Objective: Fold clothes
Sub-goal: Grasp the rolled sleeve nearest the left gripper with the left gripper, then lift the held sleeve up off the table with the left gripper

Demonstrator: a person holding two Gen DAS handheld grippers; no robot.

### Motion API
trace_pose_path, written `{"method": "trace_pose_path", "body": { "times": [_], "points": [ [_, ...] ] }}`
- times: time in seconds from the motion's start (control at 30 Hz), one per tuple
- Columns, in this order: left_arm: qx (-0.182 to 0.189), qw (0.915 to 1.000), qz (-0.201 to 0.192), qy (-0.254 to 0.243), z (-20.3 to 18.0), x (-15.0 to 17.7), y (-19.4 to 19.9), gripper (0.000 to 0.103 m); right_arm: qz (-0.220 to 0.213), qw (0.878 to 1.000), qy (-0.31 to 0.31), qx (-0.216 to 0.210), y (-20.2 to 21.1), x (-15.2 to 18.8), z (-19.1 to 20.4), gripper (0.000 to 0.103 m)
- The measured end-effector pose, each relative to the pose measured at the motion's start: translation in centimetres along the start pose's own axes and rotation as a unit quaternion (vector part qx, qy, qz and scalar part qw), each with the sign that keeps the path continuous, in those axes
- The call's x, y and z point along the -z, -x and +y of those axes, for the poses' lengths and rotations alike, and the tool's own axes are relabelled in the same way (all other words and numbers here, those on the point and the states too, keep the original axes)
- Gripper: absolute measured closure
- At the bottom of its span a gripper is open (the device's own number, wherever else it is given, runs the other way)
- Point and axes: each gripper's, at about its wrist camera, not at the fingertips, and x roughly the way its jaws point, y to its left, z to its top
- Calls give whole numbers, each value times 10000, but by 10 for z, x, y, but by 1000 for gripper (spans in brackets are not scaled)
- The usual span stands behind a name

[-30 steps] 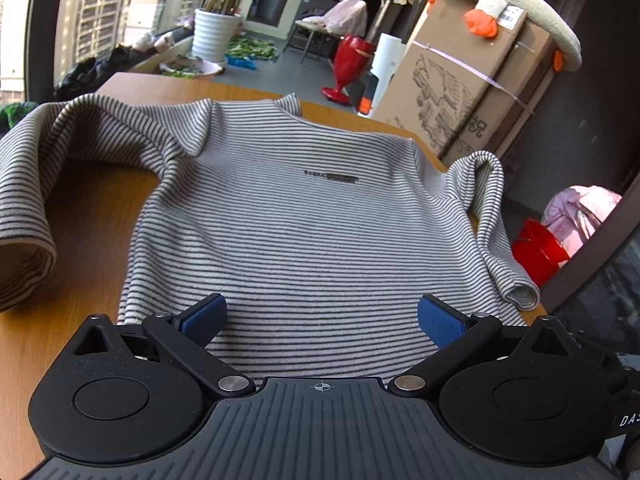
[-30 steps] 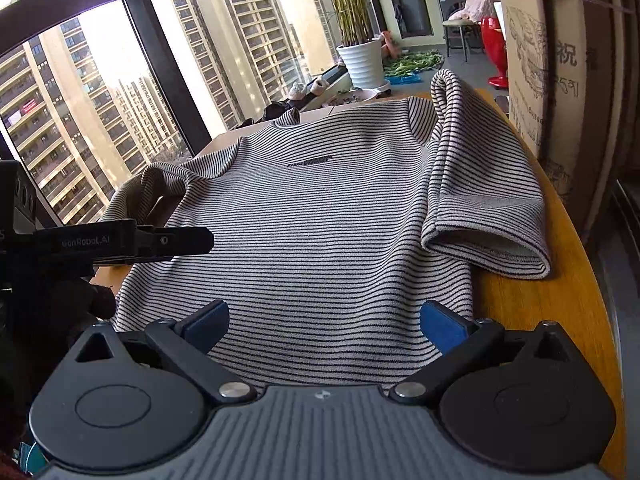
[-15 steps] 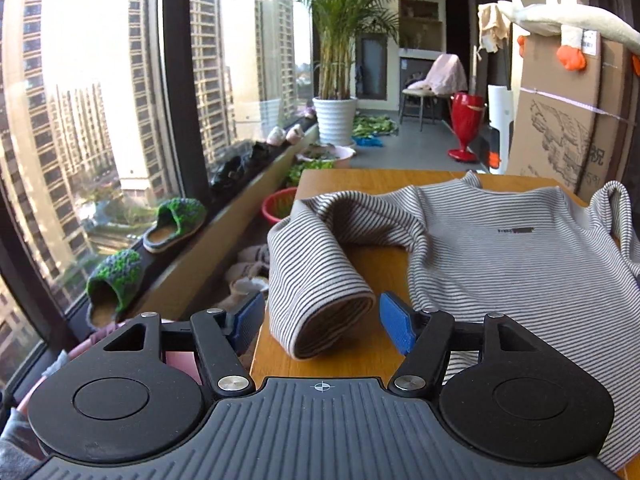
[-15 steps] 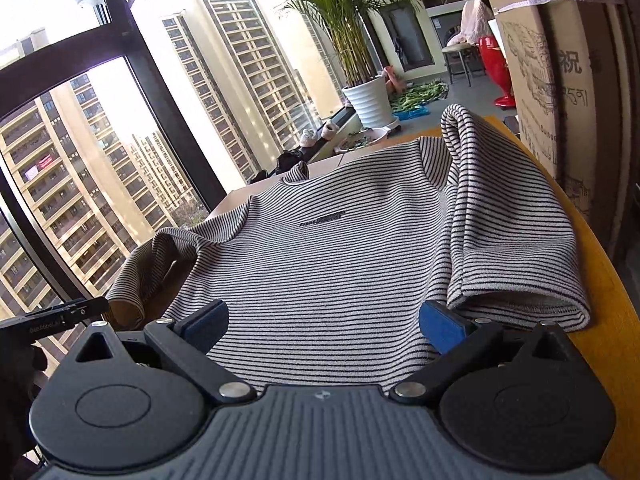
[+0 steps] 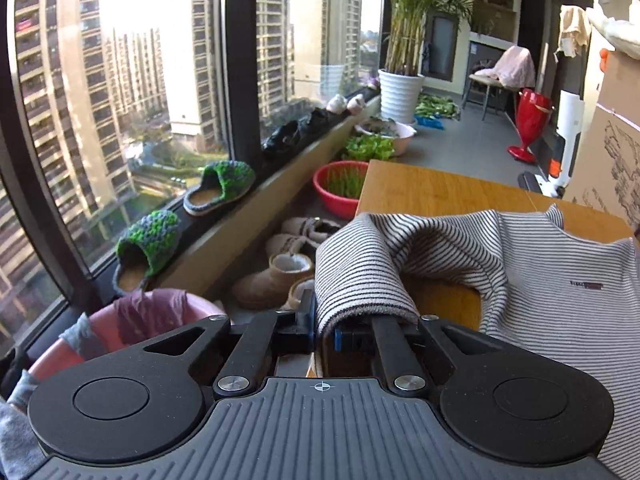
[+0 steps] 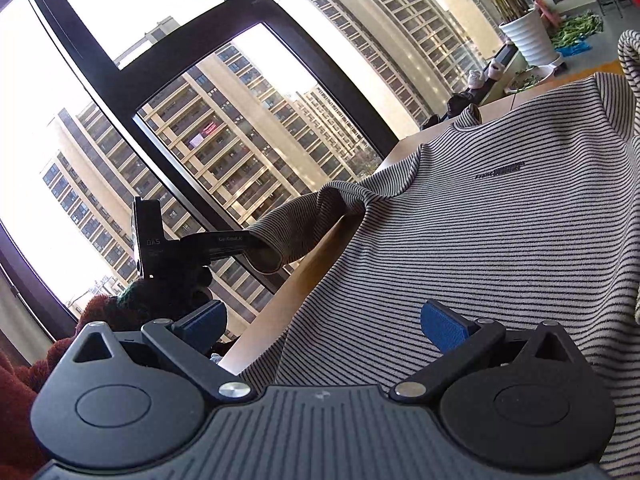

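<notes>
A grey striped long-sleeved top (image 5: 560, 288) (image 6: 500, 216) lies front up on a wooden table (image 5: 432, 192). Its left sleeve cuff (image 5: 360, 288) hangs off the table's left edge. My left gripper (image 5: 322, 330) is shut on that cuff; the cloth covers the fingertips. In the right wrist view the same gripper (image 6: 252, 246) holds the cuff (image 6: 288, 240) out beyond the table edge. My right gripper (image 6: 324, 322) stands open above the top's lower left hem, nothing between its blue pads (image 6: 444, 326). The other sleeve (image 6: 630, 56) lies folded on the right.
A window sill with green knitted slippers (image 5: 220, 184) runs along the left. Boots (image 5: 276, 280), a red basin (image 5: 340, 188) and a pink bin (image 5: 132, 320) sit on the floor below the table's left edge. Cardboard boxes (image 5: 612, 152) stand at the right.
My left gripper closed on the left sleeve cuff, which was between its open fingers half a second ago. My right gripper tilted up and swung left toward the hem's left corner.
</notes>
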Motion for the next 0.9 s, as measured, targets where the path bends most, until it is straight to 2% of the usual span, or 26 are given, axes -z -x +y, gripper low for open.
{"method": "trace_pose_path", "body": {
  "times": [0.13, 0.2, 0.33, 0.4, 0.43, 0.5, 0.53, 0.6, 0.63, 0.67, 0.73, 0.77, 0.83, 0.87, 0.9],
  "points": [
    [164, 9982, -476, 334, 9, -49, 27, 95, -218, 9994, -270, -10, 10, -2, -8, 0],
    [366, 9956, -636, 575, 12, -72, 38, 95, -346, 9986, -392, 20, 15, -3, -11, 0],
    [1128, 9800, -578, 1533, 24, -100, 44, 96, -508, 9971, -560, 56, 23, -5, -17, 0],
    [1418, 9717, -519, 1817, 25, -106, 42, 96, -497, 9972, -555, 81, 22, -5, -17, 0],
    [1459, 9713, -509, 1807, 23, -107, 41, 96, -483, 9972, -557, 90, 21, -5, -18, 0],
    [1329, 9773, -488, 1576, 17, -101, 38, 96, -452, 9973, -569, 104, 20, -5, -19, 0],
    [1194, 9815, -447, 1427, 15, -95, 35, 92, -437, 9973, -575, 111, 20, -4, -19, 0],
    [1098, 9831, -269, 1438, 19, -77, 27, 75, -399, 9972, -620, 114, 18, -4, -21, 0],
    [1074, 9829, -167, 1485, 23, -67, 24, 53, -379, 9971, -646, 114, 18, -5, -22, 0],
    [1068, 9808, -39, 1632, 30, -54, 19, 37, -359, 9970, -671, 115, 17, -5, -24, 0],
    [1179, 9694, 345, 2126, 53, -27, 3, 30, -320, 9968, -722, 116, 16, -5, -26, 0],
    [1297, 9588, 569, 2462, 66, -13, -7, 29, -300, 9967, -747, 117, 15, -5, -28, 0],
    [1535, 9297, 988, 3199, 94, 15, -28, 26, -247, 9965, -803, 51, 13, -5, -30, 0],
    [1653, 9118, 1135, 3584, 107, 27, -38, 25, -213, 9963, -827, 29, 11, -5, -32, 0],
    [1786, 8894, 1279, 4008, 122, 41, -48, 25, -178, 9962, -851, 6, 9, -4, -33, 0]
  ]
}}
